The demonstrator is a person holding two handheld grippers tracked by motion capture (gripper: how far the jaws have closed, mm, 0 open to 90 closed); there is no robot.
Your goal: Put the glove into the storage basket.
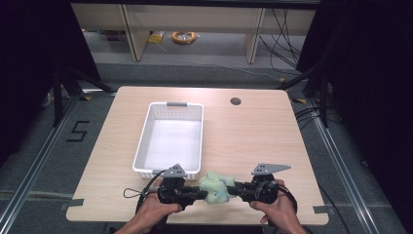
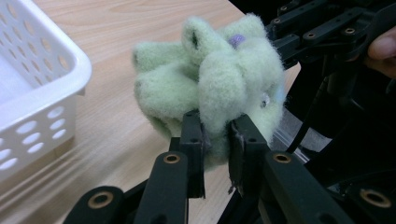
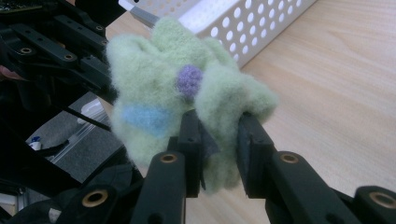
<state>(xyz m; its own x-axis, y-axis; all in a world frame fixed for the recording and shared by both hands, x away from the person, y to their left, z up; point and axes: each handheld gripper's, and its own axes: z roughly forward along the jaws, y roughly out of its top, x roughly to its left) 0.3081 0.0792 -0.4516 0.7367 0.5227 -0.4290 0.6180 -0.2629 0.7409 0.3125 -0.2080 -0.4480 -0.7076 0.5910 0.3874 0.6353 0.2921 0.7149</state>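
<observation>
Both hand-held grippers pinch the fuzzy green cloth bottom center: left hand-held gripper, right hand-held gripper. Probably bunched up for the white basket just above.

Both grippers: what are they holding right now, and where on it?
The left gripper and right gripper each pinch a fold of the bunched green fleece cloth, from opposite sides.

Only readable thing I can spot is a black "5" marked on the grey floor, off the desk's left edge. Nothing else legible.
</observation>
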